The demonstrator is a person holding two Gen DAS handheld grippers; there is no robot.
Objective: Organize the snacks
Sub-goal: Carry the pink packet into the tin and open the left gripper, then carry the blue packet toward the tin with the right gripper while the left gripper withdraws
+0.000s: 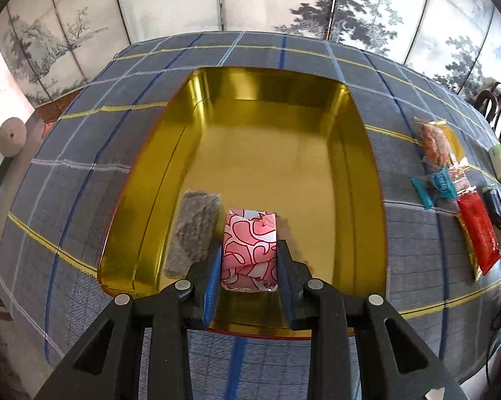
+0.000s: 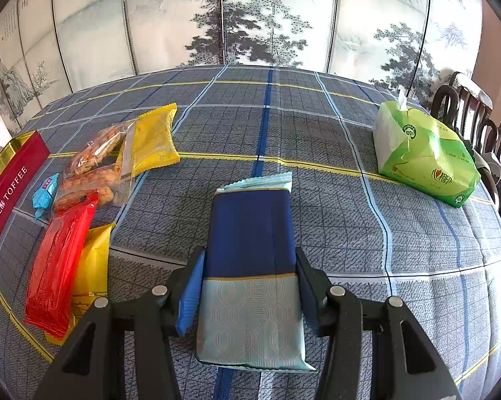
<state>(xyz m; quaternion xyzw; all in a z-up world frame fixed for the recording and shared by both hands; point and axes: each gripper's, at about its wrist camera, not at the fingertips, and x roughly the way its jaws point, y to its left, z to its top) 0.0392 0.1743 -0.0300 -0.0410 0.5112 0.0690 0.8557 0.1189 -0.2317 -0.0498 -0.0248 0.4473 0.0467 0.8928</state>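
In the left wrist view my left gripper [image 1: 248, 260] is shut on a pink and white patterned snack pack [image 1: 248, 250], held over the near end of a gold tin [image 1: 190, 106]. A grey snack pack [image 1: 192, 233] lies in the tin just left of it. In the right wrist view my right gripper [image 2: 248, 276] is shut on a blue and pale blue snack pack [image 2: 250, 250] above the tablecloth. Loose snacks lie to its left: a red pack [image 2: 58, 266], a yellow pack [image 2: 153, 140], a clear bag of peanuts [image 2: 93, 166] and a small blue candy [image 2: 45, 193].
The tin's red side wall reading TOFFEE [image 2: 10, 196] shows at the far left of the right wrist view. A green tissue pack [image 2: 420, 156] lies at the right. Dark wooden chairs [image 2: 477, 120] stand past the table's right edge. A painted folding screen stands behind.
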